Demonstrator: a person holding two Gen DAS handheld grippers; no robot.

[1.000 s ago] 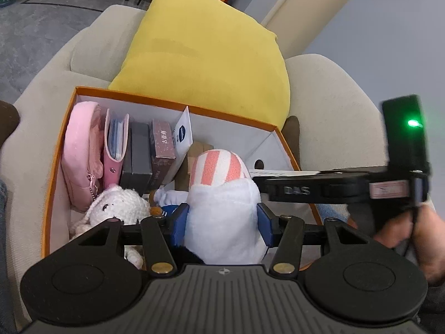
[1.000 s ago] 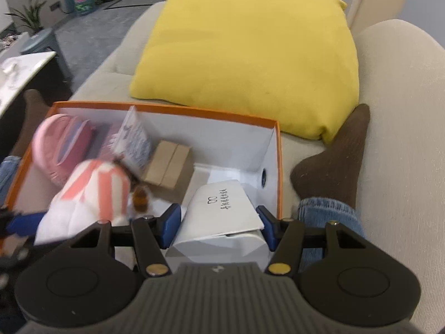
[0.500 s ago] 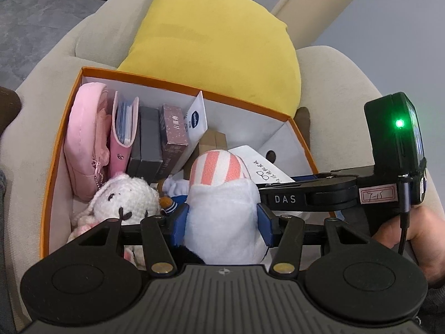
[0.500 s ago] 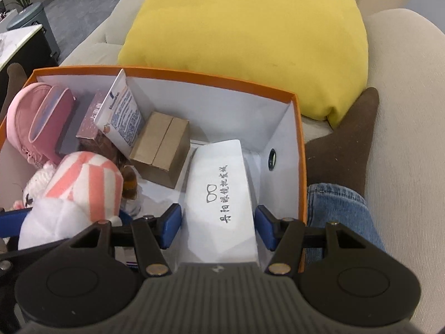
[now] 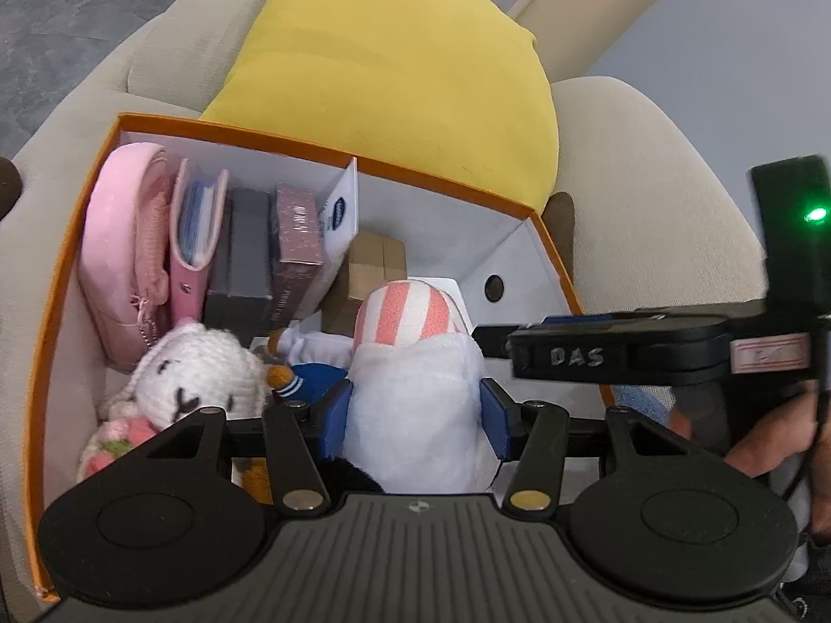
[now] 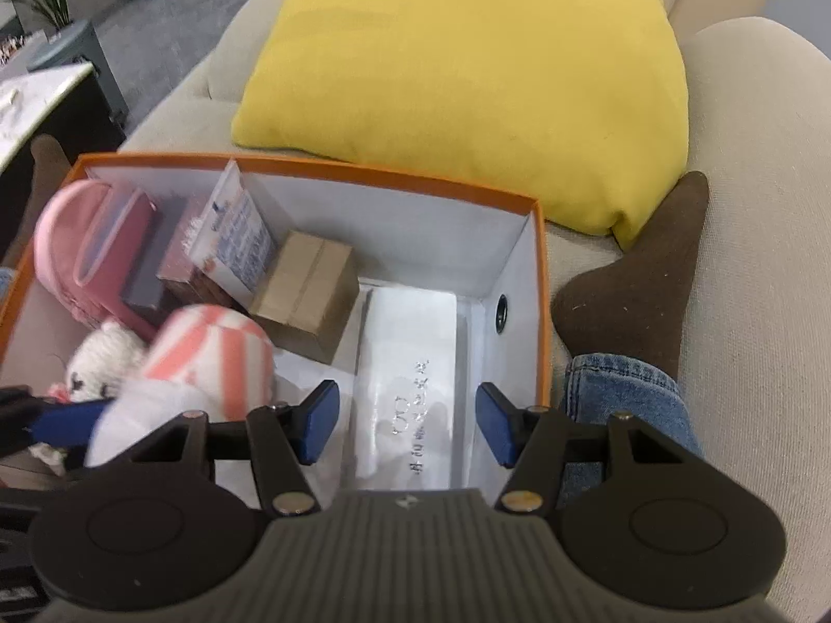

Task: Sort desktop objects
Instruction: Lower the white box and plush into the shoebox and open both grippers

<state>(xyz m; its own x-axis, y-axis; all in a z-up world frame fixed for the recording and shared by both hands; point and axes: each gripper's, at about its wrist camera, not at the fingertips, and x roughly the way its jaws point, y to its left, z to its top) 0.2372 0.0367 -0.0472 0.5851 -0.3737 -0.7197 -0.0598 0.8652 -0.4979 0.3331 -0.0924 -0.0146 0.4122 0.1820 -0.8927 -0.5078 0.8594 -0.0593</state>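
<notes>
Left wrist view: the white plush with a pink-striped cap (image 5: pixel 415 363) sits clamped between the left gripper (image 5: pixel 415 418) pads, over the orange box's (image 5: pixel 57 280) near edge. The right gripper (image 6: pixel 407 423) hangs open above the white case (image 6: pixel 410 363) lying along the box's right wall, pads clear of it.

1. A beige sofa (image 6: pixel 768 218) fills the scene, with a yellow cushion (image 6: pixel 467 83) leaning on its far end.
2. Grey floor (image 5: pixel 47 46) lies at far left.
3. A potted plant (image 6: pixel 52 5) stands far left, beside a dark cabinet (image 6: pixel 78 52).
4. A pale blue-grey wall (image 5: pixel 691 36) rises at far right.
</notes>
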